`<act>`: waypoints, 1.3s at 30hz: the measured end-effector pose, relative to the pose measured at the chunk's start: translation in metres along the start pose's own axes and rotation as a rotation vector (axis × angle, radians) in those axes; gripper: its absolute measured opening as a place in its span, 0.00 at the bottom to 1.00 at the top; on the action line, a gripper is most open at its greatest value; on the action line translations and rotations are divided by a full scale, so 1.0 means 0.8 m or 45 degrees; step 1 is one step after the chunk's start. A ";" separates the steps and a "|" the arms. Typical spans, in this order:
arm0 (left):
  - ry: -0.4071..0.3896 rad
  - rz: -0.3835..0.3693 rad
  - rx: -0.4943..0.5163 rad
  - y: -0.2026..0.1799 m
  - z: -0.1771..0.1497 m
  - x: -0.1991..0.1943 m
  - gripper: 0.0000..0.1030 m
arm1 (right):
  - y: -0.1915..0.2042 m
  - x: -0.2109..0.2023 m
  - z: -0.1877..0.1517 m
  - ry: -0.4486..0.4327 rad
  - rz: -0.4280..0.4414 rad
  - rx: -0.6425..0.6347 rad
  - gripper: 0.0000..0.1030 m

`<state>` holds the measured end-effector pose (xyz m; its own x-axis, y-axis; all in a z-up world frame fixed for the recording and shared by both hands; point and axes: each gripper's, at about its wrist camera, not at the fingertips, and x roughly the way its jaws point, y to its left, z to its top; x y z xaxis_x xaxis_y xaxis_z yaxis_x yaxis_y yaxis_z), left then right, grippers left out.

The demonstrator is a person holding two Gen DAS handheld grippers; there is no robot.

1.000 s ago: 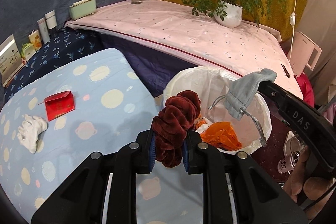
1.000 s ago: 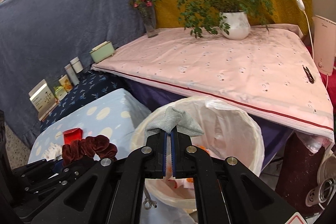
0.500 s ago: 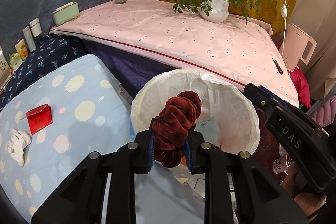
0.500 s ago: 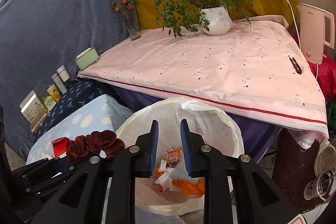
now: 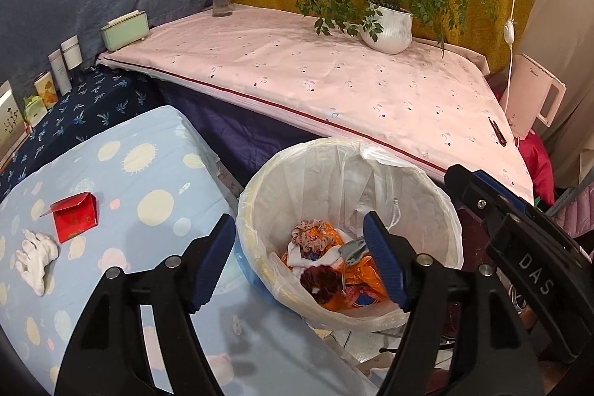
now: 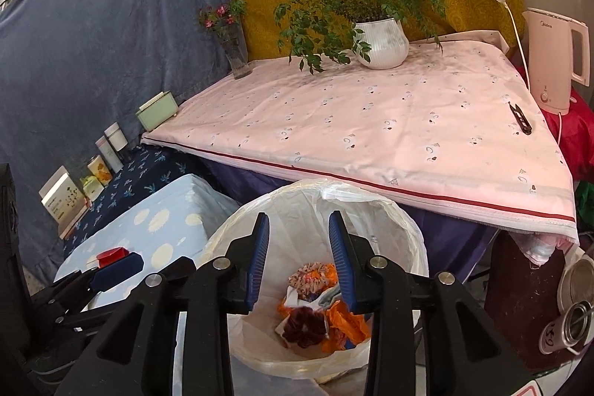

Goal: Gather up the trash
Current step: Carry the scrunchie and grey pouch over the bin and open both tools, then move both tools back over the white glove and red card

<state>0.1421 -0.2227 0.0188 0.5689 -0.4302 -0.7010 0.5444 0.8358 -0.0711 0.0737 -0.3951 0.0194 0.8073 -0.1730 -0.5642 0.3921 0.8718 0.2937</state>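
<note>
Both hand-held grippers (image 5: 300, 260) (image 6: 299, 260) freshly parted, empty

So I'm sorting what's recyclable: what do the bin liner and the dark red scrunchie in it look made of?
The bin liner looks like thin translucent white plastic film, glossy and creased. The dark red scrunchie looks like plush, matte velvet-type fabric, gathered in ruffles; the exact fibre can't be told.
</note>
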 end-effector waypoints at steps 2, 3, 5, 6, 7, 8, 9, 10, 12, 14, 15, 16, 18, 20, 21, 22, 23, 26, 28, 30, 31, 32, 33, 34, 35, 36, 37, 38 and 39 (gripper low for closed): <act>0.000 0.008 -0.013 0.005 -0.001 -0.001 0.66 | 0.005 -0.002 -0.001 0.000 0.005 -0.009 0.32; 0.002 0.011 -0.021 0.008 -0.002 -0.002 0.66 | 0.008 -0.002 -0.001 0.000 0.008 -0.014 0.33; 0.003 0.019 -0.031 0.013 -0.003 -0.004 0.66 | 0.013 -0.004 -0.002 0.001 0.014 -0.026 0.33; 0.003 0.025 -0.037 0.016 -0.004 -0.005 0.66 | 0.017 -0.004 -0.002 0.001 0.016 -0.032 0.34; 0.003 0.031 -0.040 0.019 -0.006 -0.006 0.66 | 0.020 -0.005 -0.003 0.001 0.019 -0.037 0.34; 0.003 0.036 -0.044 0.022 -0.007 -0.007 0.66 | 0.023 -0.006 -0.004 0.002 0.021 -0.042 0.35; 0.002 0.044 -0.050 0.026 -0.008 -0.008 0.66 | 0.027 -0.006 -0.005 0.003 0.023 -0.047 0.38; 0.002 0.050 -0.057 0.030 -0.010 -0.010 0.66 | 0.030 -0.007 -0.006 0.002 0.025 -0.051 0.40; 0.002 0.062 -0.073 0.040 -0.013 -0.013 0.66 | 0.038 -0.009 -0.008 0.002 0.031 -0.062 0.40; 0.004 0.074 -0.091 0.051 -0.016 -0.016 0.66 | 0.046 -0.009 -0.010 0.006 0.038 -0.073 0.40; 0.005 0.082 -0.104 0.058 -0.017 -0.018 0.66 | 0.051 -0.009 -0.011 0.010 0.042 -0.082 0.40; 0.004 0.089 -0.114 0.064 -0.019 -0.020 0.67 | 0.056 -0.009 -0.012 0.012 0.046 -0.089 0.40; -0.004 0.109 -0.136 0.077 -0.021 -0.024 0.70 | 0.067 -0.009 -0.015 0.016 0.057 -0.105 0.40; -0.012 0.136 -0.159 0.092 -0.025 -0.029 0.72 | 0.077 -0.009 -0.018 0.019 0.064 -0.119 0.40; -0.013 0.147 -0.171 0.099 -0.027 -0.030 0.72 | 0.084 -0.009 -0.019 0.022 0.071 -0.127 0.40; -0.011 0.157 -0.182 0.106 -0.029 -0.032 0.72 | 0.089 -0.008 -0.021 0.025 0.076 -0.135 0.40; -0.010 0.166 -0.192 0.113 -0.031 -0.033 0.72 | 0.097 -0.007 -0.023 0.029 0.083 -0.146 0.40; -0.006 0.196 -0.226 0.137 -0.039 -0.037 0.72 | 0.115 -0.006 -0.028 0.039 0.099 -0.172 0.40; -0.003 0.216 -0.251 0.153 -0.044 -0.039 0.73 | 0.128 -0.003 -0.032 0.047 0.111 -0.191 0.40; -0.002 0.236 -0.277 0.170 -0.051 -0.042 0.73 | 0.140 -0.001 -0.036 0.056 0.124 -0.206 0.40; -0.003 0.244 -0.288 0.177 -0.053 -0.044 0.73 | 0.147 0.000 -0.039 0.061 0.130 -0.213 0.40; -0.003 0.252 -0.297 0.183 -0.055 -0.045 0.73 | 0.153 0.001 -0.041 0.066 0.136 -0.220 0.40; -0.003 0.261 -0.308 0.191 -0.058 -0.047 0.73 | 0.160 0.002 -0.044 0.071 0.142 -0.230 0.40; -0.004 0.269 -0.319 0.198 -0.060 -0.049 0.73 | 0.165 0.004 -0.046 0.076 0.149 -0.238 0.40; -0.004 0.275 -0.328 0.204 -0.062 -0.051 0.73 | 0.171 0.005 -0.048 0.081 0.155 -0.245 0.40; -0.005 0.282 -0.338 0.211 -0.065 -0.053 0.73 | 0.179 0.007 -0.051 0.087 0.162 -0.254 0.40; -0.004 0.288 -0.346 0.217 -0.066 -0.054 0.73 | 0.184 0.008 -0.054 0.091 0.168 -0.262 0.40; -0.003 0.295 -0.353 0.223 -0.068 -0.055 0.73 | 0.189 0.009 -0.056 0.095 0.173 -0.268 0.40; -0.003 0.304 -0.360 0.228 -0.069 -0.056 0.74 | 0.195 0.010 -0.059 0.101 0.179 -0.277 0.40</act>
<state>0.1821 -0.0321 -0.0023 0.6606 -0.2123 -0.7201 0.2047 0.9738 -0.0994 0.1208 -0.2392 0.0243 0.8069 -0.0144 -0.5905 0.1676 0.9642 0.2056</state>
